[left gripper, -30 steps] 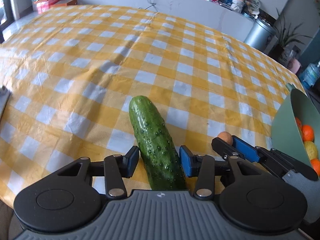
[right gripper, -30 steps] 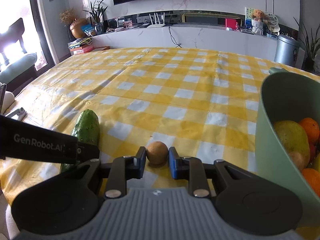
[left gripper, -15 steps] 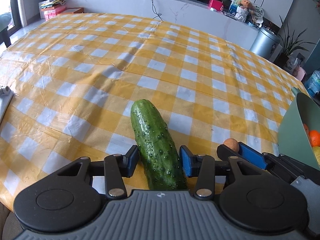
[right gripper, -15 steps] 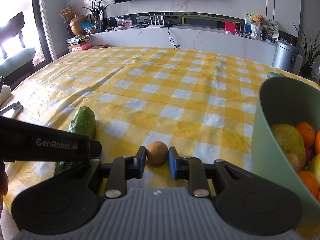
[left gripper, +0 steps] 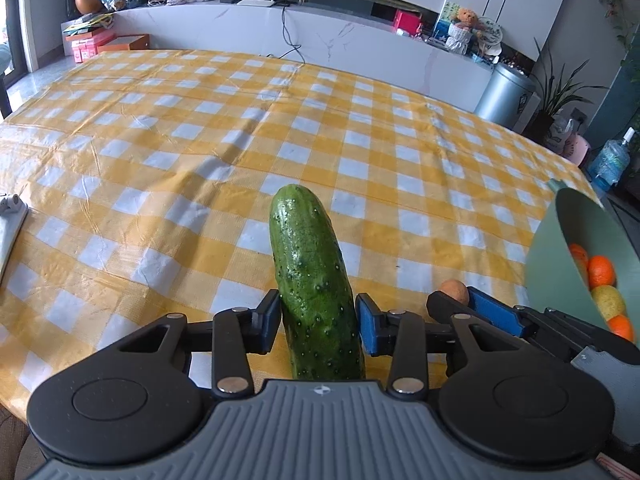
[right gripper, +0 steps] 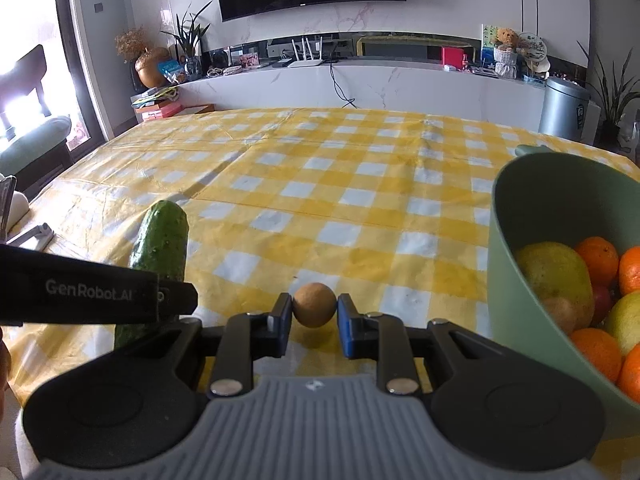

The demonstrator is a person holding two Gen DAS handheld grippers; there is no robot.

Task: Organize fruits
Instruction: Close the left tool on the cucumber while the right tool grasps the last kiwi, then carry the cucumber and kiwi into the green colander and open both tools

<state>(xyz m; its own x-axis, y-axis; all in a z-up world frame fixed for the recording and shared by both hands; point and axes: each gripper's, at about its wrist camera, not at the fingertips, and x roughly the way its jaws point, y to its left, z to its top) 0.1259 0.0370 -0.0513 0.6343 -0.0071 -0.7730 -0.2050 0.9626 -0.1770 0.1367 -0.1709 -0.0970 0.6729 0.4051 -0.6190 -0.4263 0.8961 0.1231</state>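
A bumpy green cucumber (left gripper: 312,280) lies lengthwise on the yellow checked tablecloth, its near half between the blue pads of my left gripper (left gripper: 318,312). The jaws are closing and both pads touch the cucumber's sides. A small round tan fruit (right gripper: 315,305) sits just above the cloth, with my right gripper (right gripper: 314,312) shut on it. In the left wrist view the same tan fruit (left gripper: 454,290) shows at the right gripper's tip. A green bowl (right gripper: 498,248) at the right holds oranges, a mango and yellow fruit. The cucumber (right gripper: 162,236) also shows behind the left gripper's black finger (right gripper: 88,292).
A white object (left gripper: 10,232) lies at the table's left edge. The green bowl (left gripper: 546,256) stands close to the right gripper. Beyond the table are a white counter, a metal bin (left gripper: 504,92) and plants. The table's near edge runs just under both grippers.
The left gripper's pads have drawn in onto the cucumber's sides, and its view has tipped up to show more of the room. The right gripper and tan fruit have kept still.
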